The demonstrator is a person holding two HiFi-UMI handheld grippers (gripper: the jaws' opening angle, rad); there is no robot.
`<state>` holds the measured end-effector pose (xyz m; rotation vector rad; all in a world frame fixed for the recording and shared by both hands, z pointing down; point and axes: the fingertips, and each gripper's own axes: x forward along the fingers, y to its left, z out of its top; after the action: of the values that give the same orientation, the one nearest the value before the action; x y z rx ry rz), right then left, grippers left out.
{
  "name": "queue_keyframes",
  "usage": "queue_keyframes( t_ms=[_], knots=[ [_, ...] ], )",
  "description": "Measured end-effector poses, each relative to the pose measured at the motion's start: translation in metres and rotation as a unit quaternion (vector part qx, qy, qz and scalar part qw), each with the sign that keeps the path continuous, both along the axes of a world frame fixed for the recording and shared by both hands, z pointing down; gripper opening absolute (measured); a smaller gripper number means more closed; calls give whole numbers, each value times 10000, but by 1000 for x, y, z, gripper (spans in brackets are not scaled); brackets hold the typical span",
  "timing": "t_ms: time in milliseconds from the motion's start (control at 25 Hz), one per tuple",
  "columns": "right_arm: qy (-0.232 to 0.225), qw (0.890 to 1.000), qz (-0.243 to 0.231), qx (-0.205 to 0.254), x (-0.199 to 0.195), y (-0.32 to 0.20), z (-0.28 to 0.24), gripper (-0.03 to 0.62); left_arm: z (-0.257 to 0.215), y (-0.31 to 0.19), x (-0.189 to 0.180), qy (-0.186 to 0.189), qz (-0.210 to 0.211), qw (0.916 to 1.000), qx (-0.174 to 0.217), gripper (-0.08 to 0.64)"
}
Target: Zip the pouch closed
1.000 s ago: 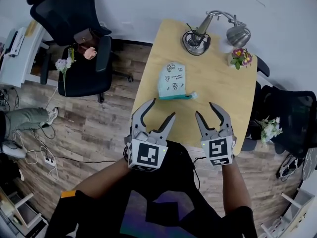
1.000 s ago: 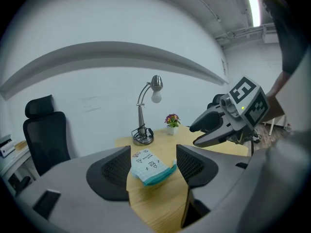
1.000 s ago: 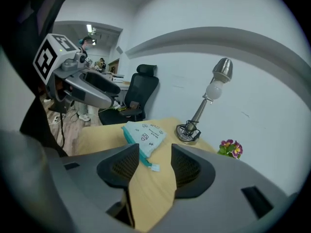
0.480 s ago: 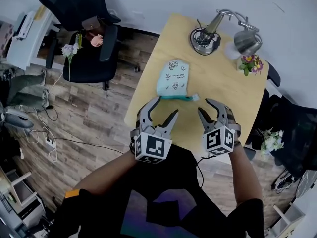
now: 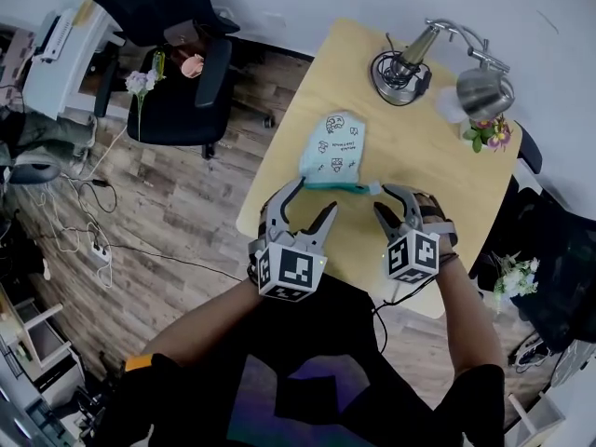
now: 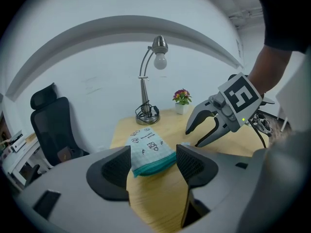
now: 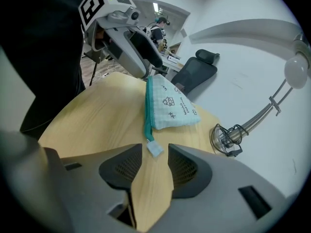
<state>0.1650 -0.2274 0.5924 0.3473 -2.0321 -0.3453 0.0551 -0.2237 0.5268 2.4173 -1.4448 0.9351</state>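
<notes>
We are finding the pouch lying flat on the bench. Its teal zip edge is facing the person and its pale pull tab is sticking out at the right end.

The left gripper is hovering with its fingers well apart, holding nothing. The pouch's zip edge is showing between them, untouched. We are judging that it is placed there to pin the fabric against the pull.

The right gripper is pointing steeply down at the tab with its fingers partly open. The tab is lying just at their tips, not pinched.

We are judging the zipping as not yet begun. The tab is small, so a grab may miss.
</notes>
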Motion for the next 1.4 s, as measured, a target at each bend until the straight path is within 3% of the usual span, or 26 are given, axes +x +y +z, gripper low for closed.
queue_keyframes(
  t_ms=[440, 840, 1120, 1400],
  knots=[
    [264, 9971, -697, -180, -8, -2, 17, 167, 7, -7, -1, 8, -97, 9999, -114, 276],
    [438, 9933, -999, -389, -9, -6, 28, 136, 8, -9, -1, 18, -128, 9998, -135, 276],
    [443, 9886, -1038, -994, -9, -1, 32, 79, 7, -8, -1, 12, -98, 9999, -141, 276],
    [407, 9895, -734, -1174, -8, 4, 24, 29, -1, -3, 5, 59, 107, 9999, -92, 276]
  ],
)
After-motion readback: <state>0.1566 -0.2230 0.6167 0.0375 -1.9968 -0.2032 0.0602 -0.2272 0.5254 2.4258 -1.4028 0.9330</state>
